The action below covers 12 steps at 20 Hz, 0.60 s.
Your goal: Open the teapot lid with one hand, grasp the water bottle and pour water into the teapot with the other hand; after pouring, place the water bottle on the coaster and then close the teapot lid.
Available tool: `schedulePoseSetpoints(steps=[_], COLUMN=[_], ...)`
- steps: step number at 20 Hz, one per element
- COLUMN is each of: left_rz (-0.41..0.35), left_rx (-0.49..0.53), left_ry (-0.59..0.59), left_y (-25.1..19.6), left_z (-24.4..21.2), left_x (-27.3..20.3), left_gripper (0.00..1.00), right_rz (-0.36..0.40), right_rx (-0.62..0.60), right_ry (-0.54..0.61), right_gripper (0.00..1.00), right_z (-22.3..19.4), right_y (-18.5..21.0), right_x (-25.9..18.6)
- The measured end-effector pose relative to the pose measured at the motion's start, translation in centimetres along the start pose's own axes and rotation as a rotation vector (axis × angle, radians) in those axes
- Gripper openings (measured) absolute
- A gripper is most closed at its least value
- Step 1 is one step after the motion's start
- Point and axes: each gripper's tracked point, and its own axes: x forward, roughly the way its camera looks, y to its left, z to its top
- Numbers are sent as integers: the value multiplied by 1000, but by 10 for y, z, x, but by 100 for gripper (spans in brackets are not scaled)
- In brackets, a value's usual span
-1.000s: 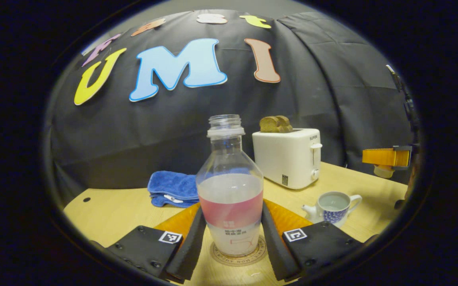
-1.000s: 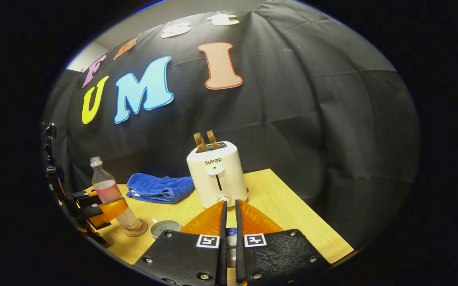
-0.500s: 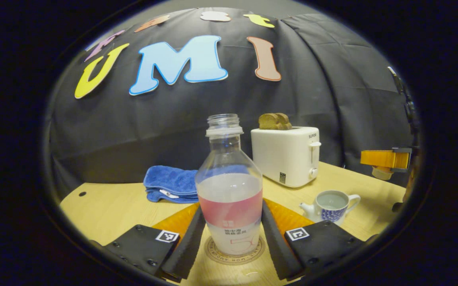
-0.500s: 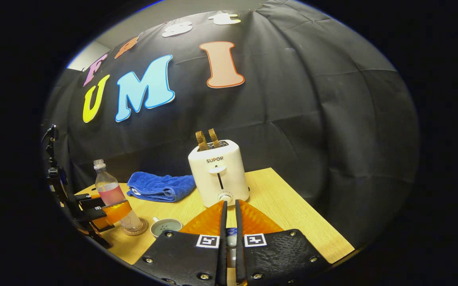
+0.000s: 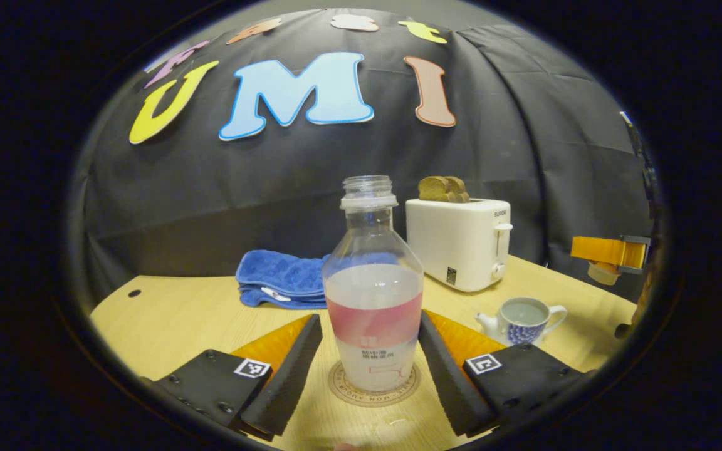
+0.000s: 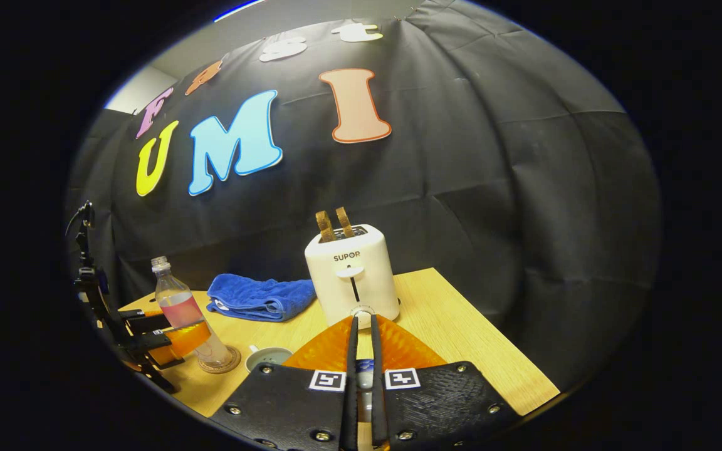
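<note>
Left gripper [image 5: 370, 351] has spread off the clear plastic water bottle [image 5: 373, 294], now standing free on the round coaster [image 5: 373, 391] | right gripper [image 6: 361, 382] clenched on teapot lid [image 6: 364, 376], mostly hidden | lidless teapot [image 5: 523, 319] on wooden surface [image 5: 179, 319] | one toaster [image 5: 458, 241], two slices.

The uncapped water bottle [image 5: 373, 300] is standing upright on the round coaster [image 5: 373, 393]; the open, water-filled teapot [image 5: 522, 320] is sitting nearby.
</note>
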Motion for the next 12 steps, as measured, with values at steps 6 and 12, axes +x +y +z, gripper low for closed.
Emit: schedulePoseSetpoints(steps=[6, 12], left_rz=[15, 54], left_rx=[-53, -67], left_ry=[-35, -80], left_y=[0, 12], left_z=[-1, -1], left_x=[-34, -86], left_gripper=[100, 100], right_rz=[91, 168], right_rx=[-5, -40], right_ry=[-11, -9], right_gripper=[8, 8], right_z=[7, 10], right_y=[27, 64], right_x=[-5, 1])
